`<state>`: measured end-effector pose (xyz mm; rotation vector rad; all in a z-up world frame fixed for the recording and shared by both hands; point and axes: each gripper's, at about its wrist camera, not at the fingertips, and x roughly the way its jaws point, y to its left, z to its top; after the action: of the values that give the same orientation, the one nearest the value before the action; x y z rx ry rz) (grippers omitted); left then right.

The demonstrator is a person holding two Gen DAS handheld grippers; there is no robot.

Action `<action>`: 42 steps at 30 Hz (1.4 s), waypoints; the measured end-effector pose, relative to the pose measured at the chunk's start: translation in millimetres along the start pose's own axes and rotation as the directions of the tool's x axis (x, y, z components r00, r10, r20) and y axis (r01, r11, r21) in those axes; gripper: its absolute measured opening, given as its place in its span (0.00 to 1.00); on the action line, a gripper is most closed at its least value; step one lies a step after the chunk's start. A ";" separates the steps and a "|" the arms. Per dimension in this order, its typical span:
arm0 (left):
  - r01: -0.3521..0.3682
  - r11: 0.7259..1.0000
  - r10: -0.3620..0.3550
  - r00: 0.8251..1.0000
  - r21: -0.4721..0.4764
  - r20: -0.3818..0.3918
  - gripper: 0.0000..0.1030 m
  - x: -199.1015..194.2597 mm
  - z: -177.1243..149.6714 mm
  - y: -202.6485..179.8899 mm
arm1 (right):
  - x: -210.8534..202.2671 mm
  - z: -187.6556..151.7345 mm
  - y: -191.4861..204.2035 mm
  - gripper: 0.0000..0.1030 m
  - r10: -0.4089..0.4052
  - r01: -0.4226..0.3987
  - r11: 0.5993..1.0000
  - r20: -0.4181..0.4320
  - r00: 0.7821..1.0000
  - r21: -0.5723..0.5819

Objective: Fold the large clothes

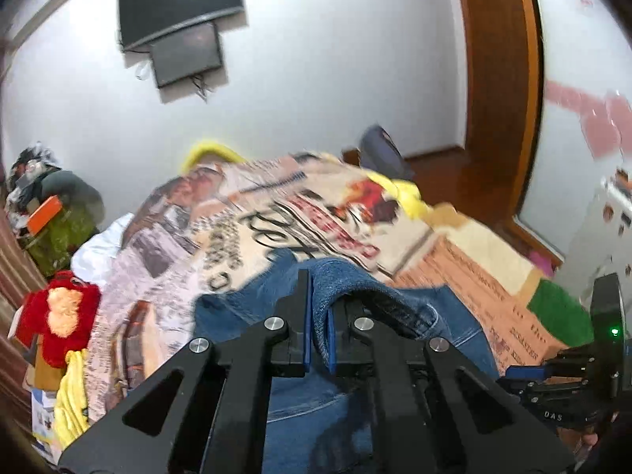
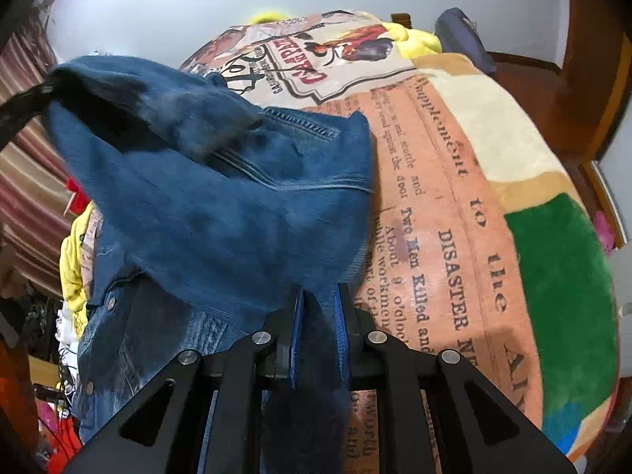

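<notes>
I have both grippers pinching the denim jacket (image 2: 221,197) over the printed blanket (image 2: 446,205): left gripper (image 1: 318,316) lifting a fold at twelve o'clock, right gripper (image 2: 320,316) clamping the hem. Next, I judge, carry the fold across.

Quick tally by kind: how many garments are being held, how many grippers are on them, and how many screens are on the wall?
Denim jackets: 1
Grippers clamped on it, left gripper and right gripper: 2
Wall screens, upper screen and lower screen: 2
Total: 5
</notes>
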<state>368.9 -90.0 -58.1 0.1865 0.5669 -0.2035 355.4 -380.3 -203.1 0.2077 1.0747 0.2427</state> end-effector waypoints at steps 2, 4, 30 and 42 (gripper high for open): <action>-0.012 1.000 0.012 1.000 -0.009 -0.009 0.07 -5.0 -5.3 11.8 | -1.6 3.2 2.0 0.11 0.036 -0.036 0.999 0.000 0.999 0.005; -0.035 0.999 0.034 0.999 -0.021 -0.036 0.07 -5.8 -18.6 23.5 | -0.8 6.1 4.1 0.11 0.048 -0.047 0.999 -0.010 0.999 0.018; -0.075 0.949 0.167 0.944 0.307 -0.285 0.82 34.2 -140.8 5.6 | 26.9 -0.5 9.4 0.11 -0.050 0.052 0.998 -0.095 0.994 0.019; -0.011 0.920 0.142 0.941 0.391 -0.307 0.43 84.4 -120.7 -29.7 | 25.7 -2.7 5.1 0.11 -0.029 0.032 0.999 -0.093 0.995 0.034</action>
<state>369.6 -102.6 -207.8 0.6354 0.8498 -0.2062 364.2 -367.7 -224.5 0.2131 1.1738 0.2073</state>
